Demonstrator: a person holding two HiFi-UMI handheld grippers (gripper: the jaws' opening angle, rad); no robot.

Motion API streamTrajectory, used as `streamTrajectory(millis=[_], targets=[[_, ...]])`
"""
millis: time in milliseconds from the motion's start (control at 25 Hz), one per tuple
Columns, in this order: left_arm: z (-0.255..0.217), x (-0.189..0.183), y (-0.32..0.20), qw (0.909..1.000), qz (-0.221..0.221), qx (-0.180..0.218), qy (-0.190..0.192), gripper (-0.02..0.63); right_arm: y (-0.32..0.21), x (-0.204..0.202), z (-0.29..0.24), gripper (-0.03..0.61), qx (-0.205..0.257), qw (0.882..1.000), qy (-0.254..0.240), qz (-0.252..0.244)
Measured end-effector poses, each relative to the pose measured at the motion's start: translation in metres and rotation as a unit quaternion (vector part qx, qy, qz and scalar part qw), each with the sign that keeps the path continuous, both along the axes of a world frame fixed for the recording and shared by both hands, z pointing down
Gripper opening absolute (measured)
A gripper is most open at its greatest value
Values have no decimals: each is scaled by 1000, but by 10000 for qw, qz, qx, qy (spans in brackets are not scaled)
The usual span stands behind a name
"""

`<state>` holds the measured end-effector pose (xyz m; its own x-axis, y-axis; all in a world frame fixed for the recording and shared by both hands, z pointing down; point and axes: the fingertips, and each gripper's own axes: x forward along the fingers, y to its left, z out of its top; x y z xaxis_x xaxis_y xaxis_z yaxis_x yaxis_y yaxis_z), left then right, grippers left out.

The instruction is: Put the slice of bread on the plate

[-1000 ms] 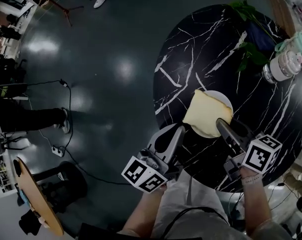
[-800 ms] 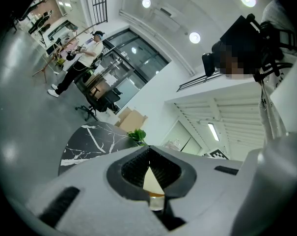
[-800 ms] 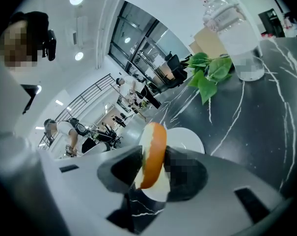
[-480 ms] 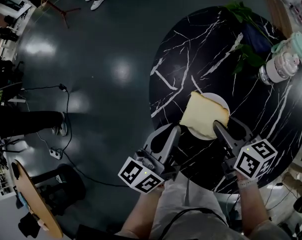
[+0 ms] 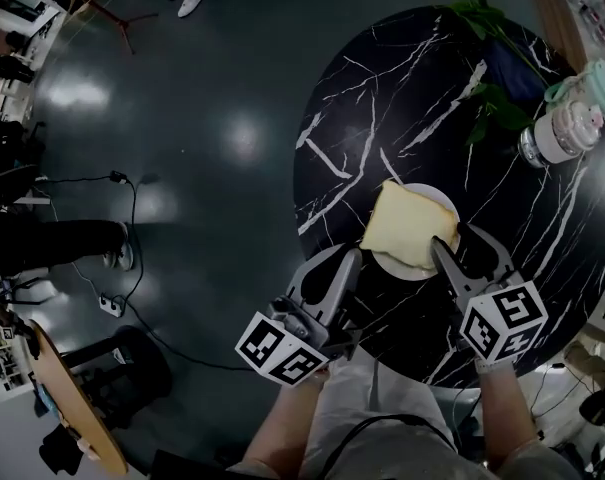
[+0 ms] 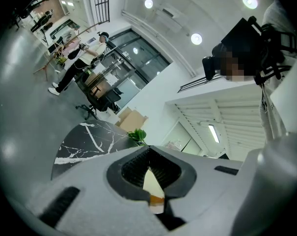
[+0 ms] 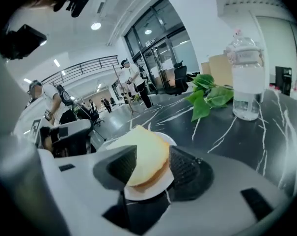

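Bread slice point(image 5: 410, 226) is seated on plate point(image 5: 444, 202). Right hand-held gripper point(image 5: 452, 242) jaws are opening around it; straight, level withdrawal is advised. Left hand-held gripper point(image 5: 350, 258) is closed, empty.

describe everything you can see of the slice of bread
The slice of bread is pale yellow, roughly square, thick and soft-looking, with a browner crust along its near edge. It lies flat on the white plate and overhangs the rim on the left of the head view. Its near corner sits between the jaws of the right gripper, which are opening. The slice looks whole.
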<state>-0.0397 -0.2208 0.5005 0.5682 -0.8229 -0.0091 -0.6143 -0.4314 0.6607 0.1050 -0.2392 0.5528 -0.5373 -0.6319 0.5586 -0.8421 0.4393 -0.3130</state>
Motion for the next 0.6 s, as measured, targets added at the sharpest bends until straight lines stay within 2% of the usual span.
streamTrajectory(millis=[160, 600], targets=[[2, 1, -1, 10000, -20, -17, 0, 9, -4, 2, 1, 183, 148, 9995, 247, -94], [-6, 9, -2, 10000, -11, 38, -3, 9, 1, 3, -17, 186, 347, 9992, 44, -174]])
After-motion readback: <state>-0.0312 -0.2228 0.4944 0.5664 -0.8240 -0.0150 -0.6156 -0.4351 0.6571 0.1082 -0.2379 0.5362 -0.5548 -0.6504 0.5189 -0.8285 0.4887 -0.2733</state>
